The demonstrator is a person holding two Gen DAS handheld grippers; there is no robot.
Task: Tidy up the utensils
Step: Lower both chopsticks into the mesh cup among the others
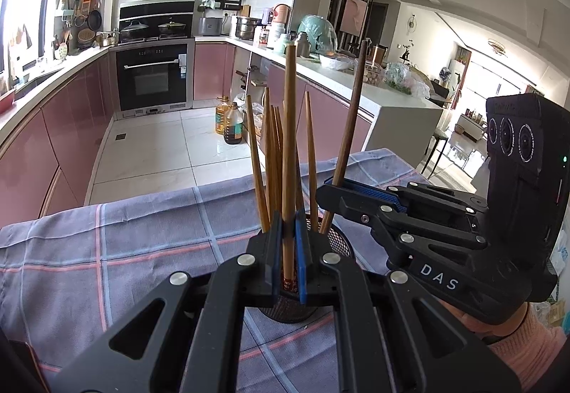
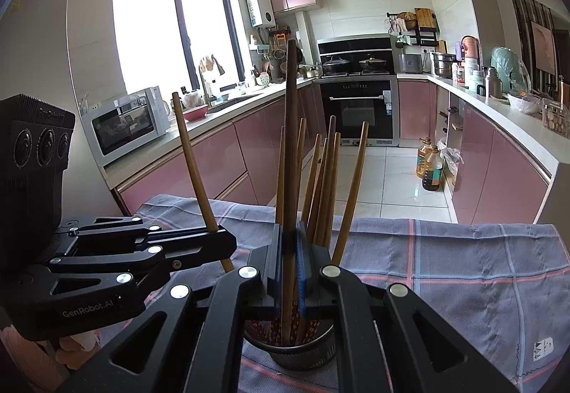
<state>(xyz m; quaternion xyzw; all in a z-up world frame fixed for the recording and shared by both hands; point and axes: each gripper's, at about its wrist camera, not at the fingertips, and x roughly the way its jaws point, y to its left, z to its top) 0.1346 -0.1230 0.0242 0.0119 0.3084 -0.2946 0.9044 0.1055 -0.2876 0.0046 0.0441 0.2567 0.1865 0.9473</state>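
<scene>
One light chopstick [image 1: 289, 158] is clamped by the left gripper [image 1: 289, 250], a dark chopstick [image 2: 290, 151] by the right gripper [image 2: 290, 268] (jaws closed), above the mesh holder [image 2: 302, 354] at 6 o'clock on the tabletop [image 2: 445, 286].

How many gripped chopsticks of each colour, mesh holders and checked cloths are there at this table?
Dark chopstick, in the right gripper: 1
Light chopstick, in the left gripper: 1
Mesh holder: 1
Checked cloth: 1
Total: 4
The loose chopsticks in the holder overlap too much to count.
</scene>
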